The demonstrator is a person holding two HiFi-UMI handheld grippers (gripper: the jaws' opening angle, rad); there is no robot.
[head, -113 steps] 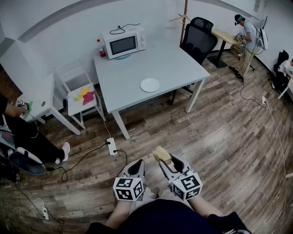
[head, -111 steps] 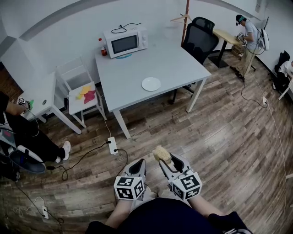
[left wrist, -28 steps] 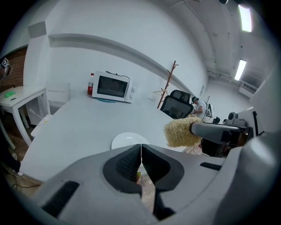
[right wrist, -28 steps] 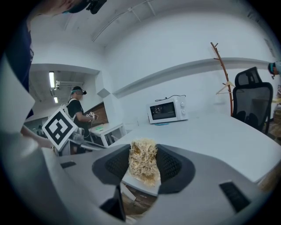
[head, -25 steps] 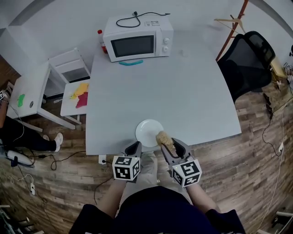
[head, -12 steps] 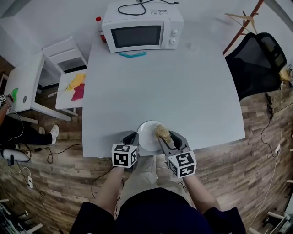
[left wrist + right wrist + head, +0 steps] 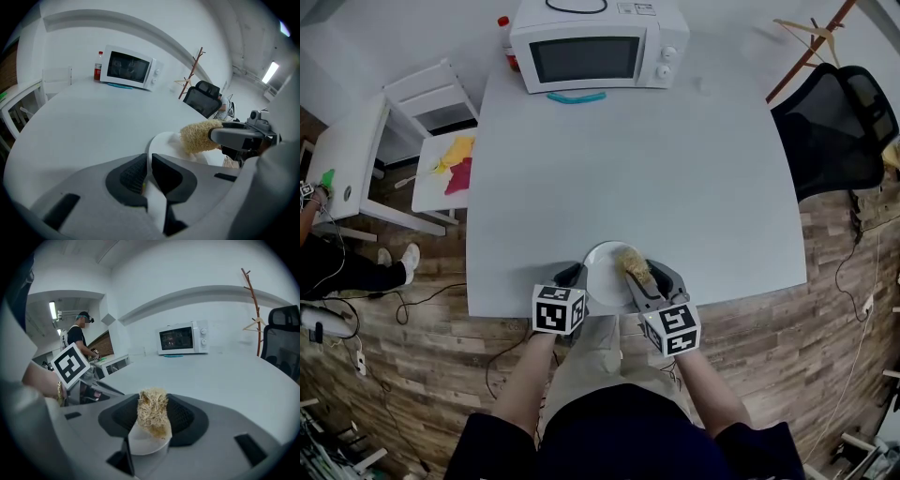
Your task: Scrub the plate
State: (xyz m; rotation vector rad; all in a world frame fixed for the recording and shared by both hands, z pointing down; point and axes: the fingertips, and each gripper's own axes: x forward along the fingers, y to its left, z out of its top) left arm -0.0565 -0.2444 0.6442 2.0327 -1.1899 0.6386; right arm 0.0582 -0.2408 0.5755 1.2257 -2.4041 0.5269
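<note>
Since the earliest frame the person has crossed the floor to the bench point(image 7: 628, 159), and both claws now reach over its near edge, where before they hung above wooden boards.

The plate point(image 7: 602, 279) lies at the middle of the bench's near edge, white and round. Its left rim runs between the pads of the left claw point(image 7: 572, 277), which is closed down to a narrow gap on that rim point(image 7: 149, 159). A tan, fibrous sponge point(image 7: 631, 263) sits over the right part of the plate; from the left gripper view it hangs just above the white surface point(image 7: 199, 136), though whether it touches cannot be told. The right claw point(image 7: 639, 277) grips this sponge, which stands upright between its jaws point(image 7: 152, 416).

At the far edge of the bench stands a white microwave point(image 7: 598, 42), with a red bottle point(image 7: 503, 23) at its left and a teal strip point(image 7: 577, 97) lying before its door. Off the bench's right side is a black chair point(image 7: 834, 122); off its left side, a small white stool point(image 7: 441, 169) carries yellow and red cloths.
</note>
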